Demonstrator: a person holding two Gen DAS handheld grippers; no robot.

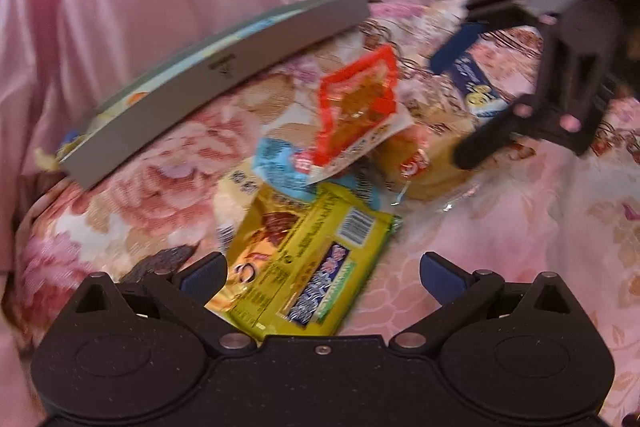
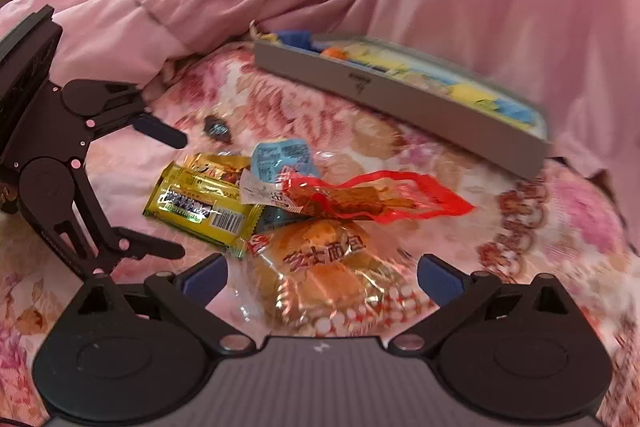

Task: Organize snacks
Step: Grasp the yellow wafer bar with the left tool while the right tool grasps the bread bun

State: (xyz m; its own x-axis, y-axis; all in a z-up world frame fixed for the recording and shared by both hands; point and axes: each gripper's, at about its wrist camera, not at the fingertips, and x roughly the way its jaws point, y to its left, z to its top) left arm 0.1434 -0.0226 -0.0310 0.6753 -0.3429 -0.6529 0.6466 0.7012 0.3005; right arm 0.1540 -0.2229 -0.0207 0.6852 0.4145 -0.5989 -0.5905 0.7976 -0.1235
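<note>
Bread packet (image 2: 320, 275) lies between right gripper (image 2: 322, 277) jaws.

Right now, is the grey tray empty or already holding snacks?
Holding snacks: the grey tray shows yellow, blue and orange packets inside in the right wrist view. How full, cannot tell.

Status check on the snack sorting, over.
Left gripper open over yellow packet. Right gripper open over bread pack. Both empty. Red packet tops the pile; grey box beyond holds snacks.
</note>
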